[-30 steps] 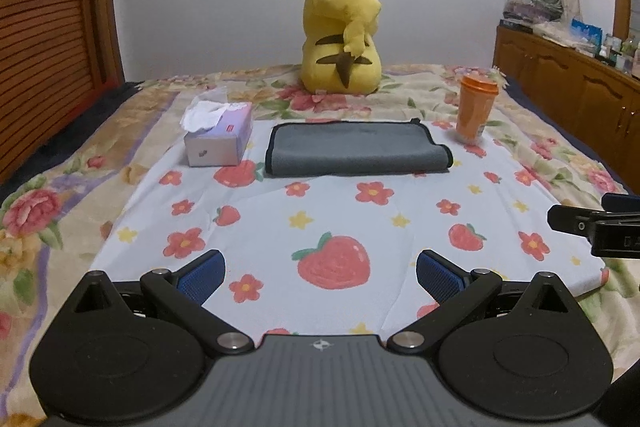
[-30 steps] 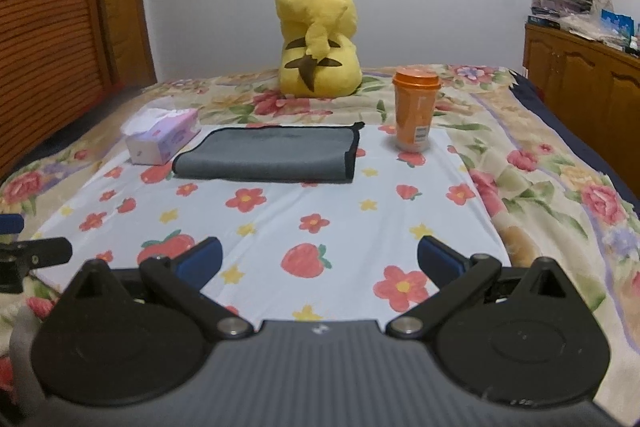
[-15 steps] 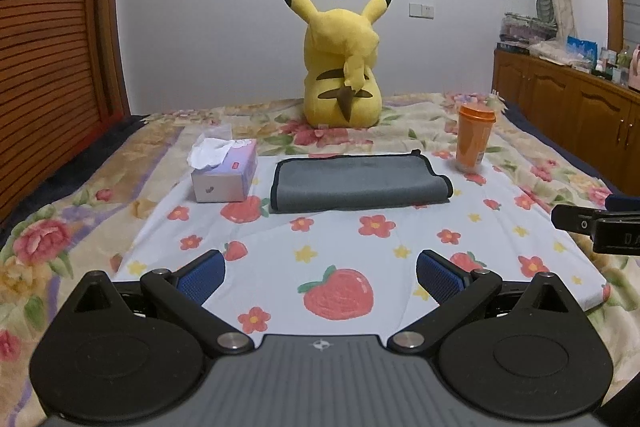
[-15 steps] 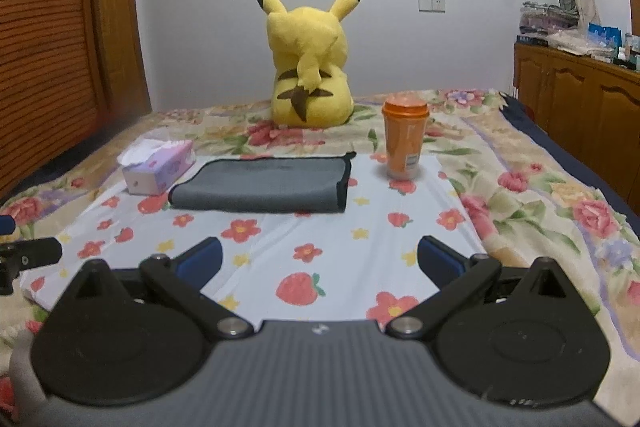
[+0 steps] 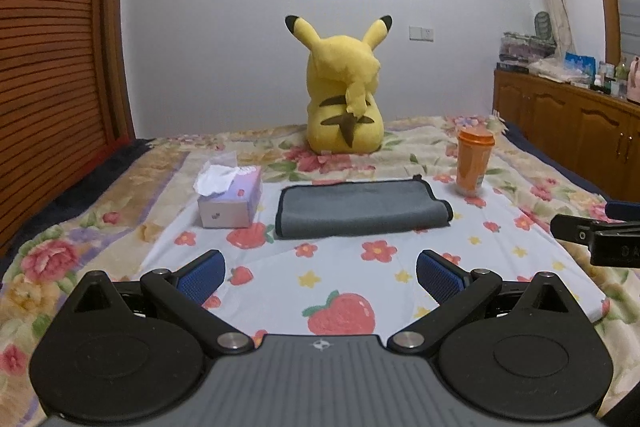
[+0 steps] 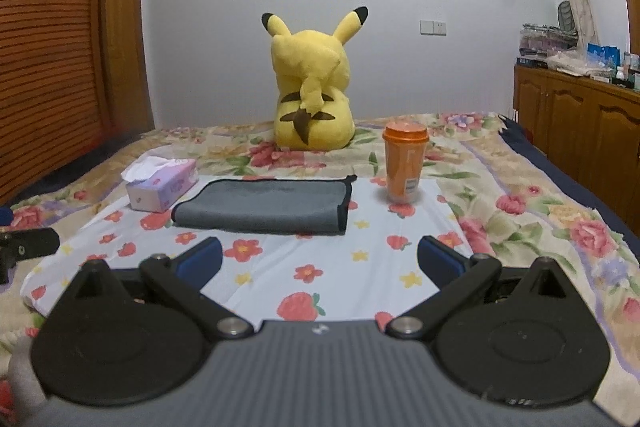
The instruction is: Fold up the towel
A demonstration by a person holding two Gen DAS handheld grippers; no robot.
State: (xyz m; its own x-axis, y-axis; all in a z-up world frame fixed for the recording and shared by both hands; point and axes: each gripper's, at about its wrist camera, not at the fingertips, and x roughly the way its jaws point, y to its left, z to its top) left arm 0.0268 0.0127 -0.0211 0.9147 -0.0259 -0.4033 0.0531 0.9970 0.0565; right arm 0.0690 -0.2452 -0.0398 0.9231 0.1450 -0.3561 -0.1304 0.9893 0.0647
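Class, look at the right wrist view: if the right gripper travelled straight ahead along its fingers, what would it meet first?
Probably the folded grey towel on the strawberry-print sheet. The right gripper is open, and the towel lies ahead, slightly left of centre. Depth is unclear; held higher, it might pass over towards the yellow plush toy.

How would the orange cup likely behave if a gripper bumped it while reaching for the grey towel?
The orange cup is tall and narrow, tapering to a small base, so it would probably tip rather than slide. It stands on soft bedding beside the grey towel, which likely makes it less steady. Its lid looks closed; contents cannot be seen.
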